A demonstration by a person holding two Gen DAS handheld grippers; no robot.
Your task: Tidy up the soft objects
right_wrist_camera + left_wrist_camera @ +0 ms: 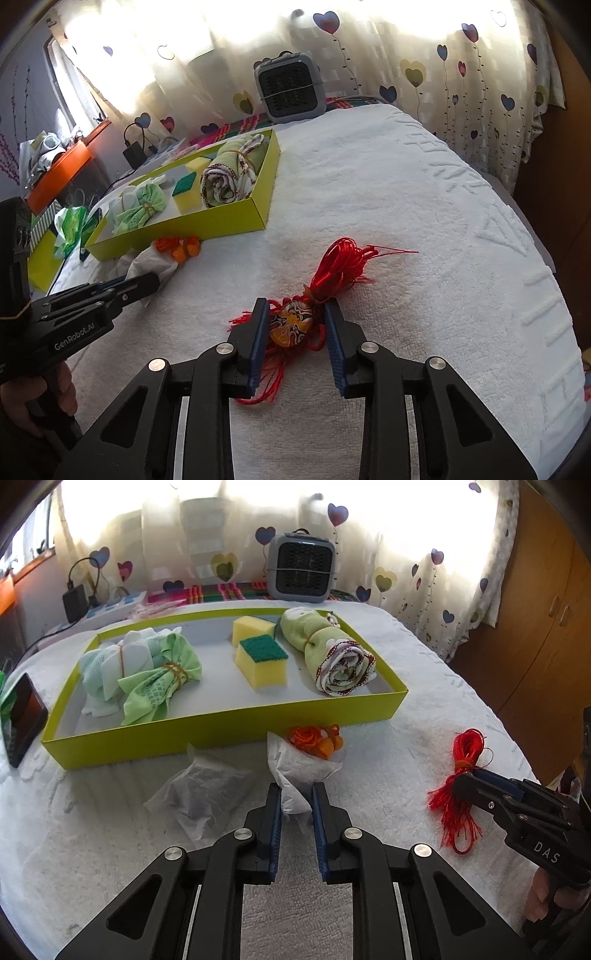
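A lime-green tray (229, 722) on the white towel holds tied green and white cloths (147, 670), two yellow sponges (262, 657) and a rolled green cloth (332, 653). In front of it lie a crumpled white tissue (195, 794) and a white tissue wrap (295, 775) with orange thread (314, 736). My left gripper (297, 792) is open, its fingers either side of the wrap's tail. My right gripper (295, 306) is open around a patterned round pendant (291, 323) on a red thread bundle (340, 266). The red bundle also shows in the left wrist view (460, 790).
A grey heater (303, 566) stands at the back by the heart-print curtain. A dark phone (24, 716) lies left of the tray. A charger and cables (75, 598) sit at back left. A wooden cupboard (535, 609) stands at right. An orange shelf (59, 171) is at far left.
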